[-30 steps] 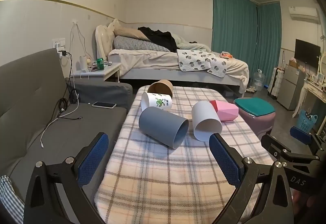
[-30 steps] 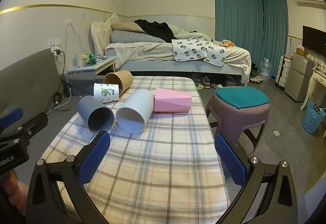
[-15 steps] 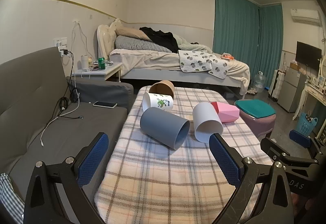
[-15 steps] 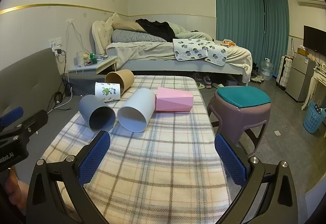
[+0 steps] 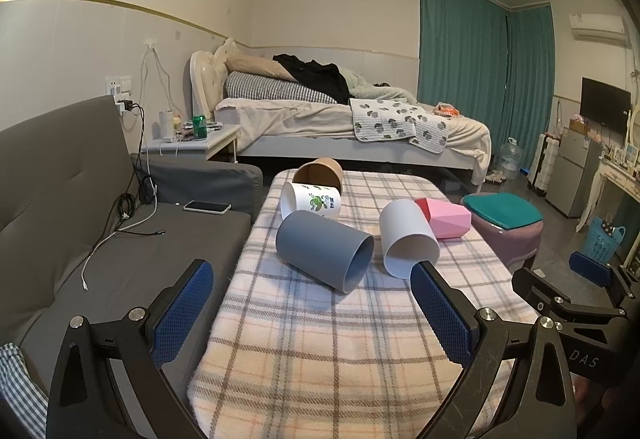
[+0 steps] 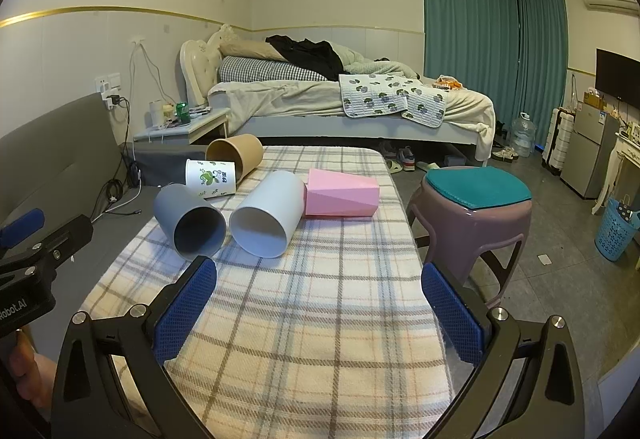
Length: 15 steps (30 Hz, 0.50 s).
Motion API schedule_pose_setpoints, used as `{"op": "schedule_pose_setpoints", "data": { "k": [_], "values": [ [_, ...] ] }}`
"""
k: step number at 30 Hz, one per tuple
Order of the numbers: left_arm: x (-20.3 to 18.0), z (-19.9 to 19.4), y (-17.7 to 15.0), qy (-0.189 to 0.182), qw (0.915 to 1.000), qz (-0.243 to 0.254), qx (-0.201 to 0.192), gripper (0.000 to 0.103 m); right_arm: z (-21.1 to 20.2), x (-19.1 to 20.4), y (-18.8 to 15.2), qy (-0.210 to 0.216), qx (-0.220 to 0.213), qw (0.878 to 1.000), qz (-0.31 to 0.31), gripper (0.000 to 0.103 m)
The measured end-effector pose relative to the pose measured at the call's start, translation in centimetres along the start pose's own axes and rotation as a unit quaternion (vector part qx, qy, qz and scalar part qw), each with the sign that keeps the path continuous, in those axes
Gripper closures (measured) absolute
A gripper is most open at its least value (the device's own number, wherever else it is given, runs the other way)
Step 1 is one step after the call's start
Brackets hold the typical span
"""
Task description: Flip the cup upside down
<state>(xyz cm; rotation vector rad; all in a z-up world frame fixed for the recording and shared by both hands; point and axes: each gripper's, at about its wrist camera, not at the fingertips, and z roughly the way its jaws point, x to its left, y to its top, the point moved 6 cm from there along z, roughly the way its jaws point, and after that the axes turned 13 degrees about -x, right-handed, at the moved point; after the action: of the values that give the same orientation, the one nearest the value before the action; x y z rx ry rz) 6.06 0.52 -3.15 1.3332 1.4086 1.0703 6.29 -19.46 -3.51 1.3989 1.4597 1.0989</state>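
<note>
Several cups lie on their sides on a plaid-covered table (image 5: 320, 339) (image 6: 320, 319): a grey cup (image 5: 324, 255) (image 6: 192, 219), a white cup (image 5: 406, 239) (image 6: 268, 215), a faceted pink cup (image 5: 446, 217) (image 6: 340, 193), a white cup with a green print (image 5: 312, 201) (image 6: 210, 179) and a brown paper cup (image 5: 320, 171) (image 6: 236, 155). My left gripper (image 5: 312, 315) is open and empty, short of the grey cup. My right gripper (image 6: 318, 311) is open and empty, short of the white cup. Each gripper shows at the edge of the other's view.
A grey sofa (image 5: 80, 223) with a phone (image 5: 207, 206) and cables stands left of the table. A purple stool with a teal cushion (image 6: 476, 199) stands to the right. A bed (image 6: 340, 103) and nightstand (image 6: 184, 127) lie beyond.
Both grippers have drifted slightly closer to the cups and a little higher. The cups have not moved.
</note>
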Motion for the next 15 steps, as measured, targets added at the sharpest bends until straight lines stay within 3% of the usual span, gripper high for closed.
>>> {"op": "schedule_pose_setpoints", "data": {
  "k": [15],
  "values": [
    [-0.03,-0.2,0.18,0.0,1.0,0.0,-0.001,0.001,0.25,0.22,0.05,0.0,0.0,1.0,0.0,0.0]
  ]
}}
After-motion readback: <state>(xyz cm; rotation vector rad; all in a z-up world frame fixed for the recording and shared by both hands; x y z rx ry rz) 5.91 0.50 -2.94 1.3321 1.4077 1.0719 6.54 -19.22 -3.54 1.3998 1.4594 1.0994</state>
